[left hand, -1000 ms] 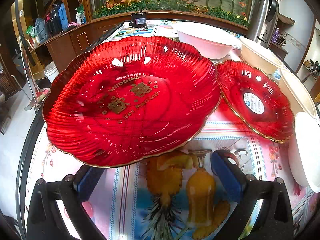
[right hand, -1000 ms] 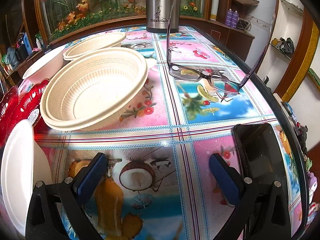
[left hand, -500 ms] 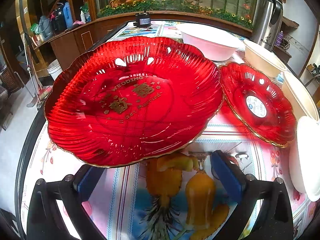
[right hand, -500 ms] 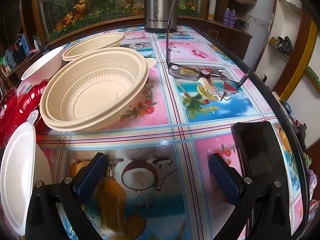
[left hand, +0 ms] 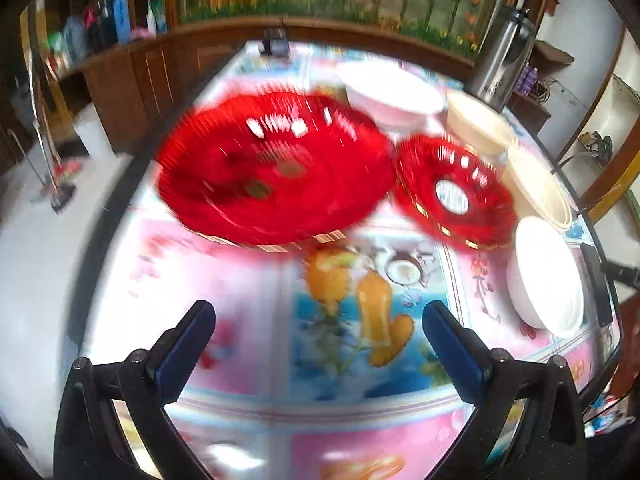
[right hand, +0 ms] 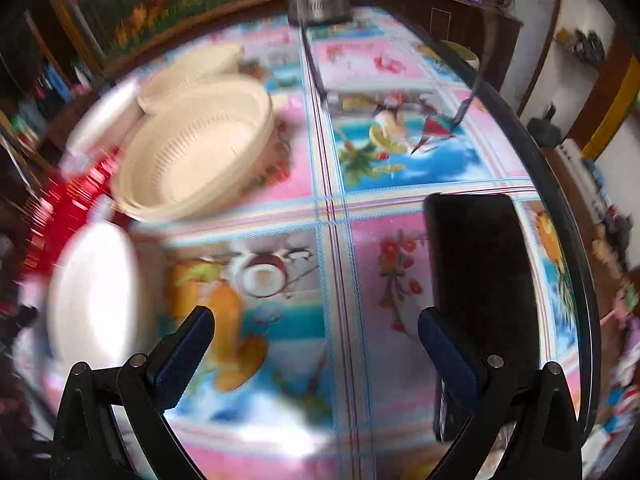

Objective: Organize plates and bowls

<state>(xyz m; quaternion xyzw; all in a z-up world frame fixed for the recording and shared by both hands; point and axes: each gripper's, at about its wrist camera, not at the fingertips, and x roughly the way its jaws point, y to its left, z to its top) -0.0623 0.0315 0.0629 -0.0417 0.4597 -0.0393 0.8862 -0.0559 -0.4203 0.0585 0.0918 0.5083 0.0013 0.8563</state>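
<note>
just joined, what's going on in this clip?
A person holds a gripper in each hand over a table of plates and bowls to be organized. Both frames are motion-blurred. The left gripper has its jaws open and empty, short of the large red plate, with a small red plate beside it. The right gripper is also open and empty, with the beige bowl ahead on its left and a phone by its right finger. Nothing is gripped yet.
</note>
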